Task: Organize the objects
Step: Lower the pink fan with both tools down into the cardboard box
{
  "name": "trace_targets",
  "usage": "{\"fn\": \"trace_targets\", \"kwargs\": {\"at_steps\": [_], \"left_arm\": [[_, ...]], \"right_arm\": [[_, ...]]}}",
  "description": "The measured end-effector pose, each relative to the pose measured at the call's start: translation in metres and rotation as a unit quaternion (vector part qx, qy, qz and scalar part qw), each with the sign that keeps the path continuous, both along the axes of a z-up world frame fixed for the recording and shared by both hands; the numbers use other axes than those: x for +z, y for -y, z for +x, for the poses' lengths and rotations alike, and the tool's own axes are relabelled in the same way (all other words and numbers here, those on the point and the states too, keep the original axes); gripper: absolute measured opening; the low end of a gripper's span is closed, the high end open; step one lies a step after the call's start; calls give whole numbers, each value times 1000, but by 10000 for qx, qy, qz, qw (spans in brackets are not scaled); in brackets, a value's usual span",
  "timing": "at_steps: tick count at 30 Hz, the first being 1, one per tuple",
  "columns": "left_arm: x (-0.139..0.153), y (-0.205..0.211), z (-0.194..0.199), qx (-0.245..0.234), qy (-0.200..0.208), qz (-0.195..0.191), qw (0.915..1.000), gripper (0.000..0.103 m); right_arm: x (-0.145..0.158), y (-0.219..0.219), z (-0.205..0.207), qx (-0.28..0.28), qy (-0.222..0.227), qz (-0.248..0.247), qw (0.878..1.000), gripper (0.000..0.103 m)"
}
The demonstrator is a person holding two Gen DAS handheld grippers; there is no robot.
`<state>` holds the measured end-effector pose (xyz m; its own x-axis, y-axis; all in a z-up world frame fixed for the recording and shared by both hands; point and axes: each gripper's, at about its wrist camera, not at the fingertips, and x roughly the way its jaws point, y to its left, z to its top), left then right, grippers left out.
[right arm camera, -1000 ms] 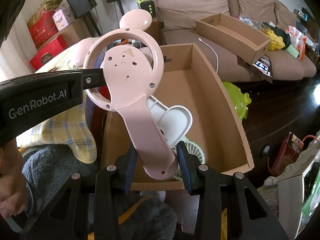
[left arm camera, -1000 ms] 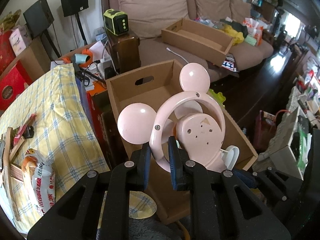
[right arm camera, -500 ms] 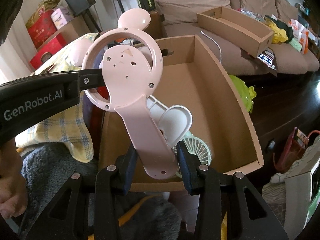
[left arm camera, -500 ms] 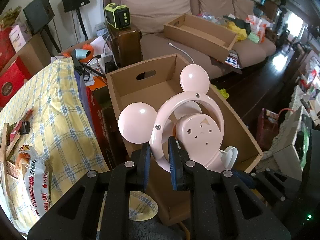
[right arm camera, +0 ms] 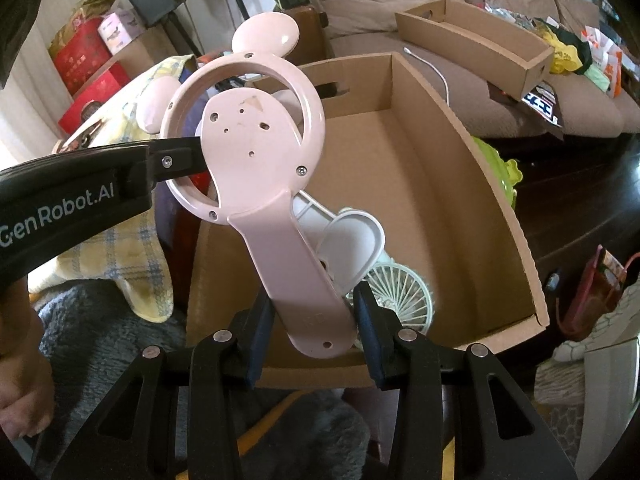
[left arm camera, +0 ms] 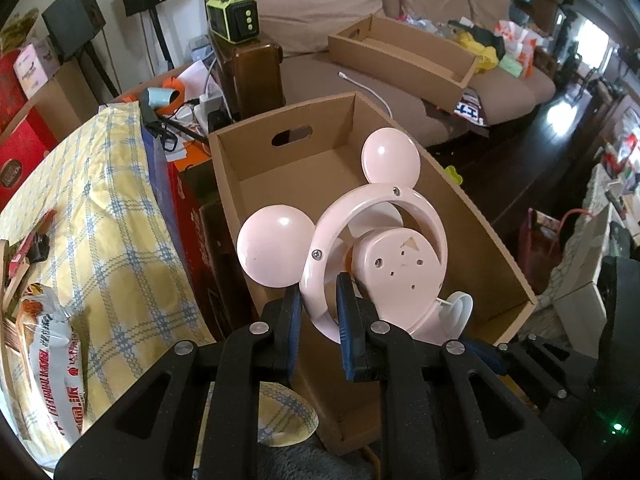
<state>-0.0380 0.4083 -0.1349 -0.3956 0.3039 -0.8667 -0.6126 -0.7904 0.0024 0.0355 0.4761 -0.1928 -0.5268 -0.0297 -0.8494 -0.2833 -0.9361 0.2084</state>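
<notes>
Holding pink fan (left arm camera: 396, 268) over cardboard box (right arm camera: 472, 168): our left gripper (left arm camera: 318, 320) clamps ring, right gripper (right arm camera: 314, 320) clamps handle; "GenRobot.AI" on left gripper.

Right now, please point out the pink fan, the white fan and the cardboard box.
pink fan (right arm camera: 248, 136): right wrist view, back plate.
white fan (right arm camera: 396, 292): right wrist view, round grille.
cardboard box (left arm camera: 280, 160): left wrist view, far wall.

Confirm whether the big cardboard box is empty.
No: a white fan already lies in the box, under the pink fan.
</notes>
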Motion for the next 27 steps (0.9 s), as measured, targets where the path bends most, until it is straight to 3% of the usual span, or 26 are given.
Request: {"fn": "trace_targets", "kwargs": {"at_steps": [27], "left_arm": [[-21, -9, 3, -105, 216, -237, 9994, 16]], "right_arm": [[-21, -4, -6, 194, 415, 246, 9986, 40]]}}
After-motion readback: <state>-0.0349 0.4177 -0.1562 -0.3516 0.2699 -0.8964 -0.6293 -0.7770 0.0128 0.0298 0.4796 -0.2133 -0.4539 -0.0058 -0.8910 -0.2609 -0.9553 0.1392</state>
